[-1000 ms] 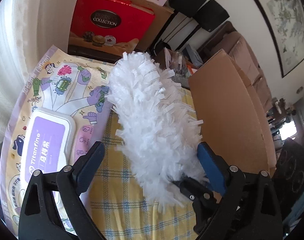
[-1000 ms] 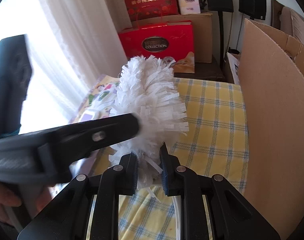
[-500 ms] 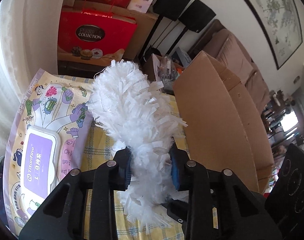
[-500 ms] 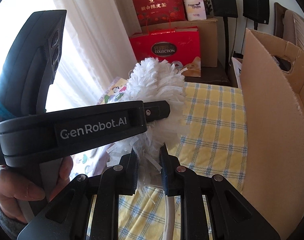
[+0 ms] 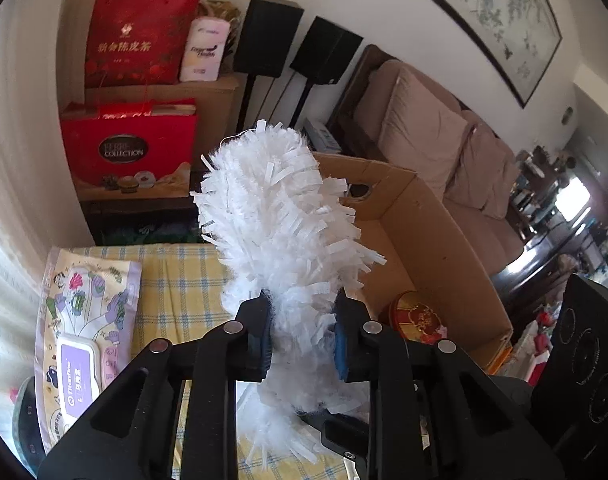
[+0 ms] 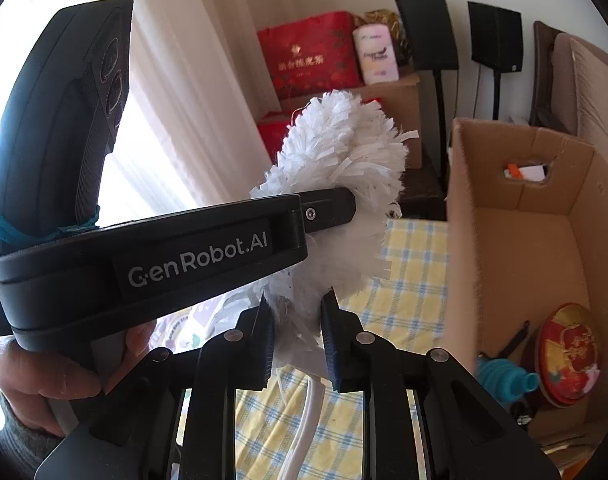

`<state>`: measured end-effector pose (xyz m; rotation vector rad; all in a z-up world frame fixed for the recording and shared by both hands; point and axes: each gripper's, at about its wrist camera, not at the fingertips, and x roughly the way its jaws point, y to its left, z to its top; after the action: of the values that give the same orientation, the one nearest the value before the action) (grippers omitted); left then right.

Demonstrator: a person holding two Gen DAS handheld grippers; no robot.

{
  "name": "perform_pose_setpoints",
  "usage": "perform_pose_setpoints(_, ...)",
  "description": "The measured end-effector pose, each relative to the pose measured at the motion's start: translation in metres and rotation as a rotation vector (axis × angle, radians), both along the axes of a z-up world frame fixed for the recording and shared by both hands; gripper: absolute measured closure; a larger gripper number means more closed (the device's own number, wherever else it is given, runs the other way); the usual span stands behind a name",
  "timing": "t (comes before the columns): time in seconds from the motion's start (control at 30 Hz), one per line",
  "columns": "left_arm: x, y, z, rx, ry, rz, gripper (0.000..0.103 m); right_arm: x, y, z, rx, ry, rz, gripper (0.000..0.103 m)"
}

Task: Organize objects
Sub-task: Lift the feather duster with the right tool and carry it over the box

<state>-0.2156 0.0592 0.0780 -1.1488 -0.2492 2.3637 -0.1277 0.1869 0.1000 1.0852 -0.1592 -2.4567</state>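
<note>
A fluffy white duster (image 5: 280,216) is held up over the yellow checked tablecloth (image 5: 184,280), left of an open cardboard box (image 5: 423,240). My left gripper (image 5: 302,320) has its jaws closing, and the blue pads press into the fluff partway along the duster. My right gripper (image 6: 296,320) is shut on the duster (image 6: 343,148) lower down, just above its white handle (image 6: 307,412). In the right wrist view the left tool's black housing (image 6: 184,256) crosses in front, gripped by a hand (image 6: 44,376).
The box (image 6: 523,248) holds a red round tin (image 6: 567,344) and a teal item (image 6: 499,380). A pack of wipes (image 5: 84,320) lies at the table's left. Red gift boxes (image 5: 132,148), speakers and a sofa (image 5: 423,144) stand beyond.
The left gripper's jaws went from wide apart to pressing on the duster. Both grippers rose with the duster, and the inside of the box has come into sight.
</note>
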Motion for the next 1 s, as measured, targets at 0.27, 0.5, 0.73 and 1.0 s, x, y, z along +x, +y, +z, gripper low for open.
perform_pose_setpoints(0.27, 0.003, 0.065, 0.033, -0.027, 0.064, -0.086, 0.085, 0.008, 0.053, 0.028, -0.046, 0.041, -0.089, 0.083)
perform_pose_setpoints(0.5, 0.000, 0.123, 0.042, -0.059, 0.091, -0.144, 0.085, 0.010, 0.103, 0.035, -0.071, 0.046, -0.163, 0.083)
perform_pose_setpoints(0.73, -0.020, 0.171, 0.045, -0.078, 0.093, -0.209, 0.085, 0.000, 0.146, 0.035, -0.115, 0.040, -0.216, 0.083)
perform_pose_setpoints(1.0, -0.050, 0.213, 0.039, -0.124, 0.081, -0.279, 0.085, -0.037, 0.192, 0.026, -0.252, -0.009, -0.258, 0.082)
